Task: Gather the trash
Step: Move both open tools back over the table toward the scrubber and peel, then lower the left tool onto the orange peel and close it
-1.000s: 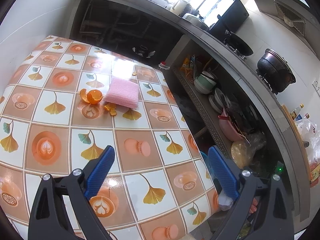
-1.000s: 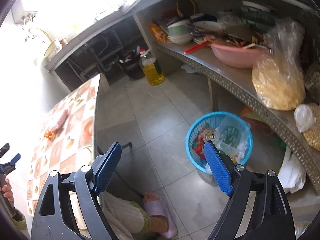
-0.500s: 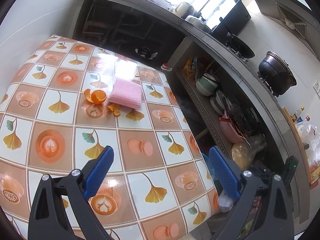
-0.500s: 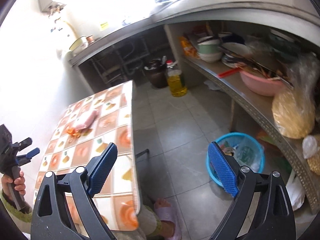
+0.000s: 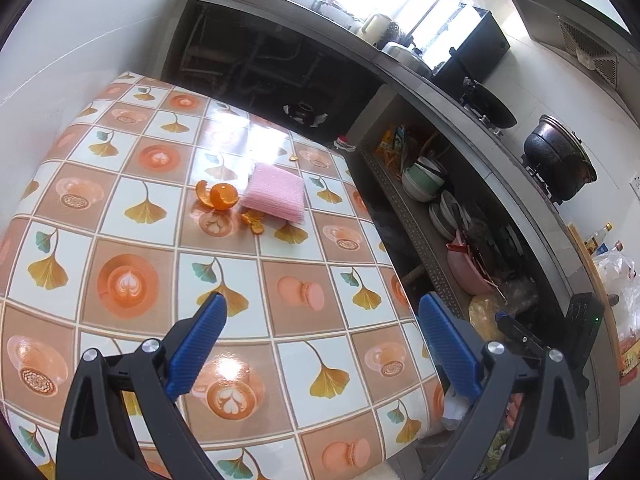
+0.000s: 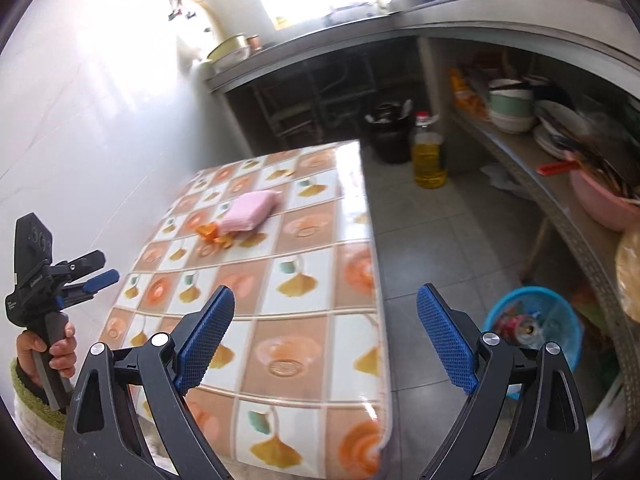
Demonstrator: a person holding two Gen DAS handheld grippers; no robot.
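Observation:
Curled orange peel (image 5: 218, 195) with smaller scraps (image 5: 253, 222) lies on the patterned table (image 5: 120, 240), right beside a pink pad (image 5: 276, 197). My left gripper (image 5: 320, 336) hovers open over the table's near part, well short of the peel, with nothing between its fingers. In the right wrist view my right gripper (image 6: 326, 332) is open and empty above the table's near right corner. The peel (image 6: 210, 232) and pink pad (image 6: 250, 210) lie farther off. A blue trash basket (image 6: 534, 324) with rubbish in it stands on the floor at lower right.
A hand (image 6: 48, 352) holds the left gripper (image 6: 102, 268) at the table's left side. A bottle of yellow oil (image 6: 429, 156) and a dark pot (image 6: 388, 132) stand on the floor beyond the table. A shelf with bowls (image 6: 512, 104) and a pink basin (image 6: 604, 200) runs along the right.
The right gripper rose and swung left from over the floor and basket to the table's corner, its jaws a little wider. The left gripper edged forward over the table.

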